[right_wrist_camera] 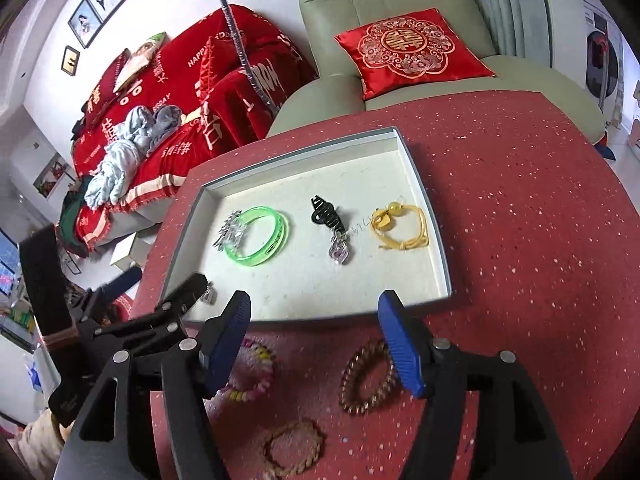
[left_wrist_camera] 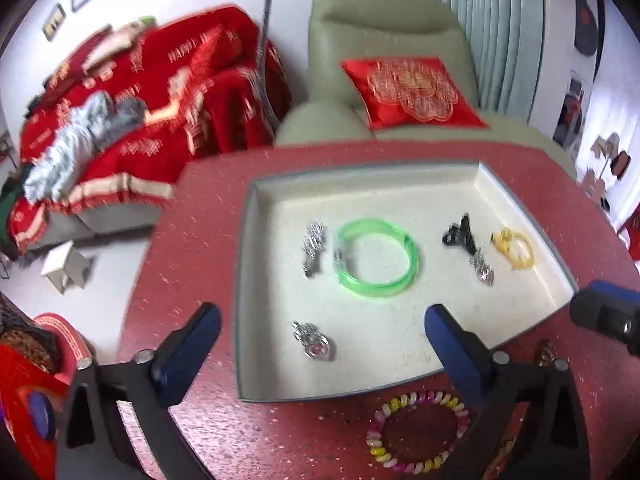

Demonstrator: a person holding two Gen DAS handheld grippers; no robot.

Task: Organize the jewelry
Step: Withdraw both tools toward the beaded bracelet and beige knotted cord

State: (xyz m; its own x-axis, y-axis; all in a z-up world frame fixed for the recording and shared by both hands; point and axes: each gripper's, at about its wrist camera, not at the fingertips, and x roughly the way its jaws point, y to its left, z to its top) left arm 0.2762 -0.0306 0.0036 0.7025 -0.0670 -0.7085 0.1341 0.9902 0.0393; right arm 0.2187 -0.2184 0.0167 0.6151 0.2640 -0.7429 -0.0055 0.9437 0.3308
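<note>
Table (right_wrist_camera: 520, 208): we find a red speckled top carrying a shallow tray and loose jewelry at its near edge.
Tray (left_wrist_camera: 256, 184): we note a grey rim and a pale floor; it lies flat on the table, ahead of both grippers.
Left gripper (left_wrist_camera: 322, 342): we see its jaws standing wide with nothing between the pads; it hangs over the tray's near edge.
Silver pendant (left_wrist_camera: 314, 344): lies alone in the tray's near left part, between the left gripper's fingers in that view, untouched.
Silver clip (left_wrist_camera: 314, 246): we place it at the left of the far row, just beside the green bangle.
Green bangle (left_wrist_camera: 376, 256): lies flat in the tray, left of centre.
Black hair clip (right_wrist_camera: 326, 214): lies right of the bangle, with a second silver pendant (right_wrist_camera: 340, 254) touching its near end.
Yellow cord bracelet (right_wrist_camera: 400, 224): lies furthest right in the tray.
Pink-and-yellow coil bracelet (left_wrist_camera: 416, 432): lies on the table, outside the tray, near its front edge.
Brown coil bracelet (right_wrist_camera: 366, 380): lies on the table right of the pink one.
Wooden bead bracelet (right_wrist_camera: 294, 448): lies on the table, nearest us.
Right gripper (right_wrist_camera: 314, 344): we see its jaws apart and empty, above the loose bracelets.
</note>
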